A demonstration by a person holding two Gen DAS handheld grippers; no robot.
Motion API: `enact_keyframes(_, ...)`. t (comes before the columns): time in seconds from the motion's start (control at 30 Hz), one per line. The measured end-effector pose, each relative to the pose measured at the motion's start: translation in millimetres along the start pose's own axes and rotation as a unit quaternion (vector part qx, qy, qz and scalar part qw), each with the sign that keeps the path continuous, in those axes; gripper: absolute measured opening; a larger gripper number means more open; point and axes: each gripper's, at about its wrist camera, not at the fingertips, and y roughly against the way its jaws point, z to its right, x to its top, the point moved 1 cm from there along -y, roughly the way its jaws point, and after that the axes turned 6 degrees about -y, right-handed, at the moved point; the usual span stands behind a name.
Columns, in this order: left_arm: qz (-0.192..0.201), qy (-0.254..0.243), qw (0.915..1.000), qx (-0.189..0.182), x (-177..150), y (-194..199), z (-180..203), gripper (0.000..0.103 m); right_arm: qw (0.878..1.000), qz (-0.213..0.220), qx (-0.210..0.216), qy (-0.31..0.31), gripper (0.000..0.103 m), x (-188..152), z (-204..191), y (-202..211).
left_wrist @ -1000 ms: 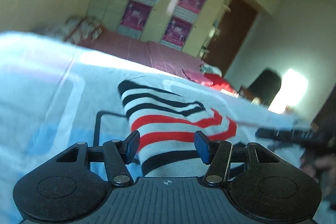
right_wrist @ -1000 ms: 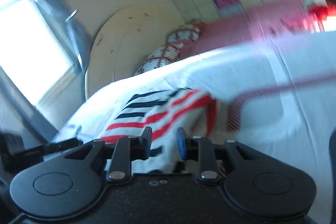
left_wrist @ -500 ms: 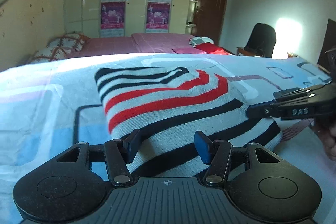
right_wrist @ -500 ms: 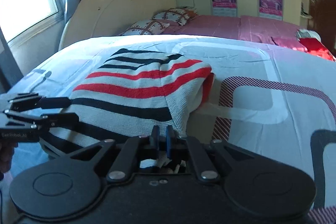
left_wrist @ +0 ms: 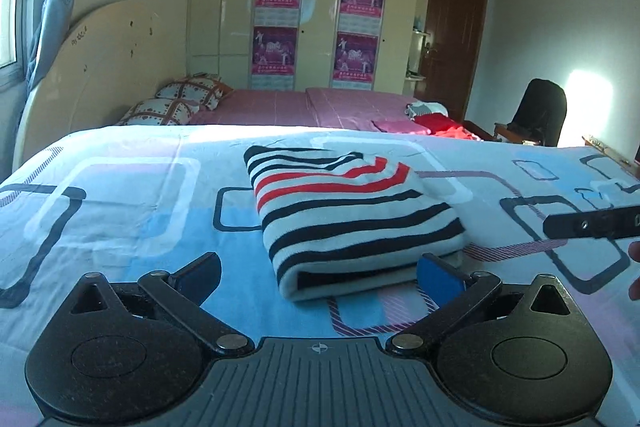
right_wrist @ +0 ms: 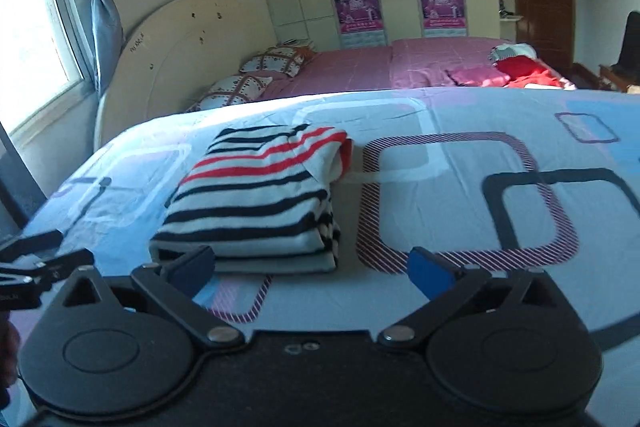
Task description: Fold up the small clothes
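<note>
A folded white sweater (left_wrist: 352, 219) with black and red stripes lies flat on the patterned blue bedsheet (left_wrist: 120, 211). My left gripper (left_wrist: 318, 269) hovers just in front of its folded edge. Its jaws are opening wide, with nothing pressed between the blue pads. In the right wrist view the sweater (right_wrist: 260, 203) sits ahead and to the left. My right gripper (right_wrist: 312, 265) is drawn back from it, jaws opening wide and holding nothing. Each gripper shows at the edge of the other's view: the right gripper (left_wrist: 592, 223) and the left gripper (right_wrist: 36, 259).
Behind the near bed is a pink bed (left_wrist: 304, 107) with patterned pillows (left_wrist: 176, 103) and red clothes (left_wrist: 440, 123). A round board (right_wrist: 160, 67) leans on the wall by the curtained window (right_wrist: 32, 27). A dark chair (left_wrist: 540, 111) stands near the door (left_wrist: 452, 35).
Both grippers have pulled back from the sweater and spread wide. The right gripper let go of the sweater's edge. The sweater now lies folded and still on the bed.
</note>
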Motion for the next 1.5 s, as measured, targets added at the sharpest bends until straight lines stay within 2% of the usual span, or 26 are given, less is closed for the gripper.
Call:
enact_keyframes(0.17, 0.021, 0.012, 0.9996, 0.011, -5, 46, 19, 0.103, 0.999, 0.028, -0.009, 0.019, 0.102, -21, -11, 47)
enact_keyframes(0.3, 0.034, 0.02, 0.9991, 0.012, -12, 91, 41, 0.103, 0.997, 0.044, -0.035, 0.05, 0.102, -48, -13, 92)
enact_keyframes(0.53, 0.056, 0.01, 0.9983, 0.005, -35, 175, 85, 0.103, 0.996, 0.074, -0.036, 0.025, 0.102, -86, -4, 173)
enact_keyframes(0.73, 0.077, 0.004, 0.997, 0.006, -46, 217, 104, 0.103, 0.994, 0.093, -0.039, 0.037, 0.102, -103, -11, 211)
enact_keyframes(1.03, 0.092, 0.006, 0.9956, 0.015, -50, 246, 110, 0.103, 0.991, 0.117, -0.032, 0.048, 0.102, -101, -13, 228)
enact_keyframes(1.5, 0.1, 0.007, 0.9949, 0.011, -46, 249, 114, 0.103, 0.99, 0.124, -0.027, 0.053, 0.102, -102, -15, 231)
